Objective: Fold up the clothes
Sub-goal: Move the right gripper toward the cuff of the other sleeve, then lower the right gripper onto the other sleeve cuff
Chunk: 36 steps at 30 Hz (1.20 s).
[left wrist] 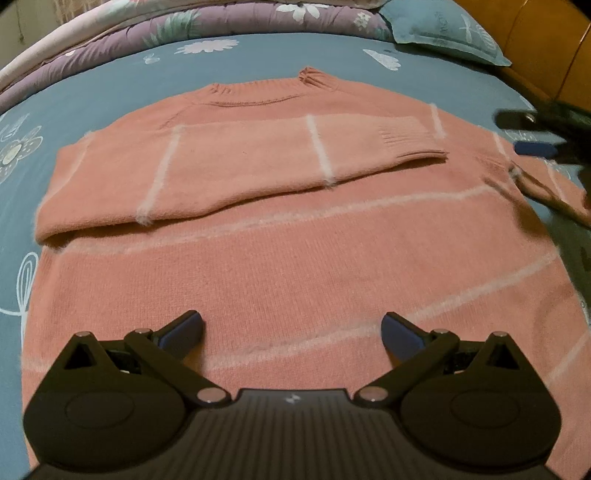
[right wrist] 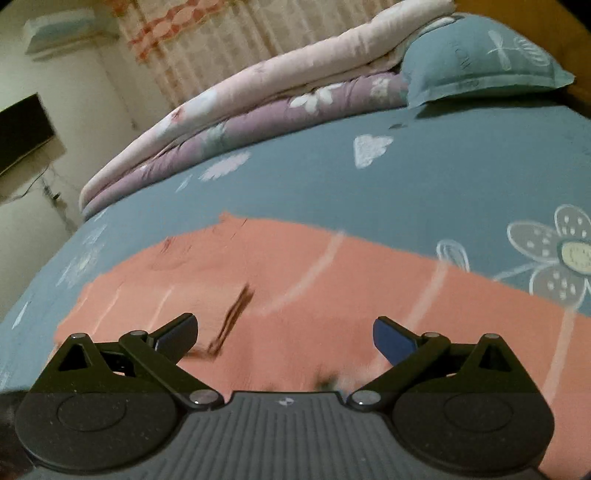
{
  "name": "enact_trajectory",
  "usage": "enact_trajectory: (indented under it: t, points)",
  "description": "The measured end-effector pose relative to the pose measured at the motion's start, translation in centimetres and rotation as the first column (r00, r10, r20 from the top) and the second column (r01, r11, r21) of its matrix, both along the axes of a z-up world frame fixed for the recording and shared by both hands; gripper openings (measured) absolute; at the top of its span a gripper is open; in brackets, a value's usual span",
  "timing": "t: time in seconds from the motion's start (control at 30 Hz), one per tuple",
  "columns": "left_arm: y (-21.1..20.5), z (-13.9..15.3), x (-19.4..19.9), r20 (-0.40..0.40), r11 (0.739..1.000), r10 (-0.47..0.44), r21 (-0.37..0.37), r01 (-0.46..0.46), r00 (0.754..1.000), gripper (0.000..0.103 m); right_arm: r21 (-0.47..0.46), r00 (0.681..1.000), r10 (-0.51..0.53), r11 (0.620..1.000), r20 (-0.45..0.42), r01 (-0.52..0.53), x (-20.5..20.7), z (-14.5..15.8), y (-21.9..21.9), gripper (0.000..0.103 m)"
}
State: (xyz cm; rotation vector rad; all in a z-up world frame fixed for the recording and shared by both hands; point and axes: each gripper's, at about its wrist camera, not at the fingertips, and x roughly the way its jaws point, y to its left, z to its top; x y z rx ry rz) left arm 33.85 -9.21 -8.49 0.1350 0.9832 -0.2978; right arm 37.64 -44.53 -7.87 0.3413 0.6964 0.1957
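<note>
A pink knitted sweater [left wrist: 280,266] with thin white lines lies flat on the bed. Its left sleeve [left wrist: 236,166] is folded across the chest, cuff pointing right. The other sleeve [left wrist: 550,184] stretches out to the right. My left gripper [left wrist: 291,332] hovers open over the sweater's lower body, nothing between its fingers. In the left wrist view my right gripper [left wrist: 535,134] shows blurred at the right edge, above that outstretched sleeve. In the right wrist view, the right gripper [right wrist: 284,336] is open above the pink sweater [right wrist: 332,295], which is blurred.
The sweater lies on a teal bedsheet [left wrist: 258,55] printed with white flowers. Folded purple and pink quilts [right wrist: 258,110] are stacked along the far side, with a teal pillow [right wrist: 480,55] beside them. A wooden headboard [left wrist: 546,33] is at the far right. A dark screen [right wrist: 22,133] hangs on the wall.
</note>
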Motion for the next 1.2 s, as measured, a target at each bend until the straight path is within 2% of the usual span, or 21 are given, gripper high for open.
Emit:
enact_trajectory:
  t: [0.1, 0.27, 0.37, 0.43, 0.57, 0.63, 0.7, 0.77, 0.93, 1.03, 1.13, 1.2]
  points:
    - [0.2, 0.1, -0.3, -0.001, 1.0, -0.01, -0.005, 0.01, 1.0, 0.102, -0.009, 0.993, -0.059, 0.998, -0.107, 0.059, 0.8, -2.3, -0.9, 0.103]
    - [0.6, 0.0, -0.4, 0.004, 1.0, -0.02, -0.016, 0.021, 1.0, 0.102, 0.008, 0.996, -0.066, 0.998, -0.056, 0.067, -1.4, -0.2, -0.2, 0.103]
    - [0.4, 0.1, -0.3, -0.002, 1.0, -0.025, -0.009, 0.025, 1.0, 0.102, 0.013, 1.0, 0.018, 1.0, 0.013, -0.019, -1.4, 0.9, 2.0, 0.103]
    - [0.4, 0.1, -0.2, -0.007, 1.0, -0.031, -0.007, 0.031, 1.0, 0.102, 0.004, 0.999, 0.049, 0.999, -0.01, -0.048, -0.5, 0.3, 3.4, 0.103]
    - [0.5, 0.4, -0.2, -0.011, 0.999, -0.052, -0.007, 0.052, 0.999, 0.102, -0.039, 0.997, 0.003, 0.999, -0.078, -0.006, -1.1, -1.0, 3.6, 0.103]
    - [0.5, 0.7, -0.4, -0.001, 0.998, -0.069, -0.007, 0.069, 0.998, 0.102, -0.013, 0.997, -0.029, 1.0, -0.072, 0.028, -2.8, -0.3, 2.4, 0.103]
    - [0.1, 1.0, -0.8, 0.023, 0.994, -0.108, -0.001, 0.108, 0.994, 0.102, -0.007, 0.995, -0.092, 0.996, -0.027, 0.092, -4.5, 0.3, 0.6, 0.103]
    - [-0.5, 1.1, -0.9, 0.037, 0.99, -0.141, 0.009, 0.141, 0.989, 0.102, -0.045, 0.982, -0.188, 0.981, -0.001, 0.188, -5.9, 0.4, -1.6, 0.103]
    - [-1.7, 0.9, -0.7, 0.027, 0.984, -0.18, 0.008, 0.18, 0.983, 0.102, -0.027, 0.943, -0.33, 0.944, -0.039, 0.329, -10.4, -1.3, -6.4, 0.103]
    - [-2.1, 1.0, -0.7, 0.024, 0.981, -0.192, 0.007, 0.192, 0.981, 0.102, -0.009, 0.925, -0.378, 0.926, -0.036, 0.378, -12.7, -0.8, -7.5, 0.103]
    - [-2.8, 1.3, -0.7, 0.031, 0.979, -0.206, 0.006, 0.205, 0.978, 0.102, 0.024, 0.893, -0.45, 0.893, 0.02, 0.45, -14.2, 0.2, -9.6, 0.103]
    - [-3.3, 1.6, -0.6, 0.043, 0.976, -0.216, 0.007, 0.216, 0.975, 0.102, 0.011, 0.867, -0.496, 0.868, 0.046, 0.496, -14.6, 0.5, -11.3, 0.103]
